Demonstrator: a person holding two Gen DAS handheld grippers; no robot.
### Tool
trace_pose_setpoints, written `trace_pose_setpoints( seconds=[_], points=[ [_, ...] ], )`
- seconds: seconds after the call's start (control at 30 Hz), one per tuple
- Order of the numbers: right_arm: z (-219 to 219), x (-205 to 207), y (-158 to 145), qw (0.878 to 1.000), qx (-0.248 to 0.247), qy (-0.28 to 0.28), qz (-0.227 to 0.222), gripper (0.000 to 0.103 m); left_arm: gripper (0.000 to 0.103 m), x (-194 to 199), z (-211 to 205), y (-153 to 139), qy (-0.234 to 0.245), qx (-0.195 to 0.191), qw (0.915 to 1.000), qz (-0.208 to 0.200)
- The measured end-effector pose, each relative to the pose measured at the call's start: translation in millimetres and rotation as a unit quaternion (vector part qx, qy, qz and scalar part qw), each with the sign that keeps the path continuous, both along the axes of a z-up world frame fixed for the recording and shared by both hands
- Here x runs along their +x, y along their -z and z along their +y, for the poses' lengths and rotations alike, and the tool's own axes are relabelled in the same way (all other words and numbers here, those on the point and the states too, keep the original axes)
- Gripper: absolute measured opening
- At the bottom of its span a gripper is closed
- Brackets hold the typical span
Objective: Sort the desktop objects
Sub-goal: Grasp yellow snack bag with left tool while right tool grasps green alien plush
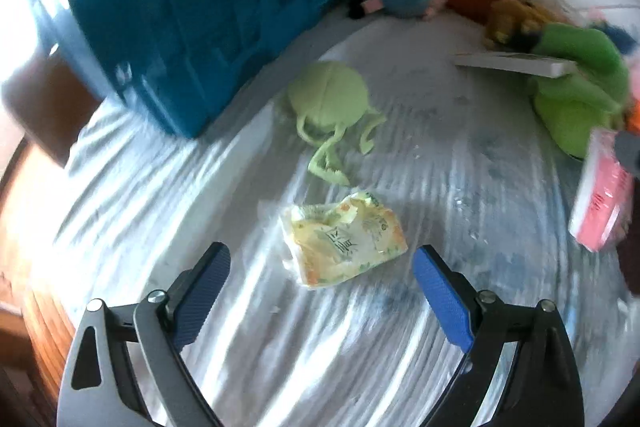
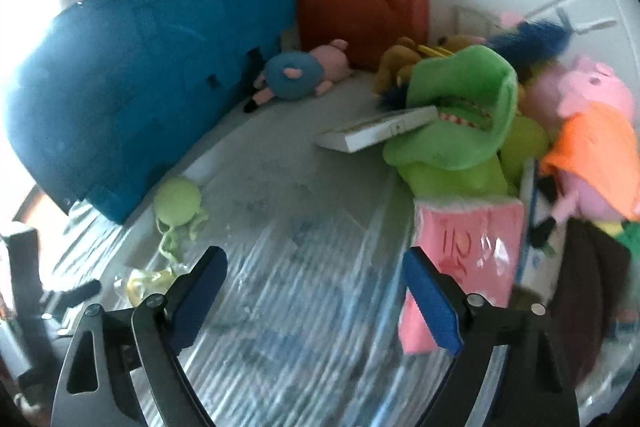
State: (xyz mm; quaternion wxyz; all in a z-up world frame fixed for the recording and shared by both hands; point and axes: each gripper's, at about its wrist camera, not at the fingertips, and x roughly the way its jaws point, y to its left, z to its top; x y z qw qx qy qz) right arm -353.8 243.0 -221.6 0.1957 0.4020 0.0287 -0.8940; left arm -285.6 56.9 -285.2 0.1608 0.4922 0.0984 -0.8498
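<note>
A crumpled yellow snack packet [image 1: 344, 239] lies on the plastic-covered table just ahead of my left gripper [image 1: 322, 259], which is open and empty, one finger on each side of it. A pale green net pouch [image 1: 328, 99] lies beyond it. My right gripper [image 2: 314, 259] is open and empty over the table. A pink packet [image 2: 464, 259] stands just outside its right finger; it also shows in the left wrist view [image 1: 600, 203]. The pouch [image 2: 176, 199] and the snack packet [image 2: 144, 281] lie to its left.
A big blue crate [image 2: 140, 107] stands at the left [image 1: 192, 7], a red case [image 2: 360, 7] behind. A small pig plush [image 2: 296, 71], a white box [image 2: 380, 129], a green plush [image 2: 460, 115] and a pink pig plush [image 2: 592, 131] crowd the right.
</note>
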Motion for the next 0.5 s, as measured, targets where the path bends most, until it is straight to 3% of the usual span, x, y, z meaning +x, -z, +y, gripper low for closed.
trace_pose_setpoints(
  seconds=[0.13,0.27,0.33,0.37,0.5],
  points=[
    [-6.9,-15.6,20.2,0.999,-0.008,-0.031,-0.002,0.09,0.094,-13.0,0.7,24.4,-0.03,0.002,0.9995,0.003],
    [-27.9,-27.7,40.9,0.998,-0.016,-0.066,-0.012,0.09,0.048,-13.8,-12.0,29.8,-0.055,0.033,0.9974,0.034],
    [-42.6,-33.1,45.9,0.996,-0.022,-0.086,-0.02,0.09,0.046,-10.1,-20.2,26.3,-0.072,0.012,0.9968,0.033],
    [-54.1,-36.6,48.3,0.994,-0.025,-0.101,-0.024,0.09,0.042,-6.7,-27.7,25.1,-0.083,0.01,0.996,0.032],
    [-96.9,-47.6,53.7,0.988,-0.025,-0.147,-0.031,0.09,0.04,5.2,-53.0,24.5,-0.119,0.01,0.9924,0.029]
  ],
)
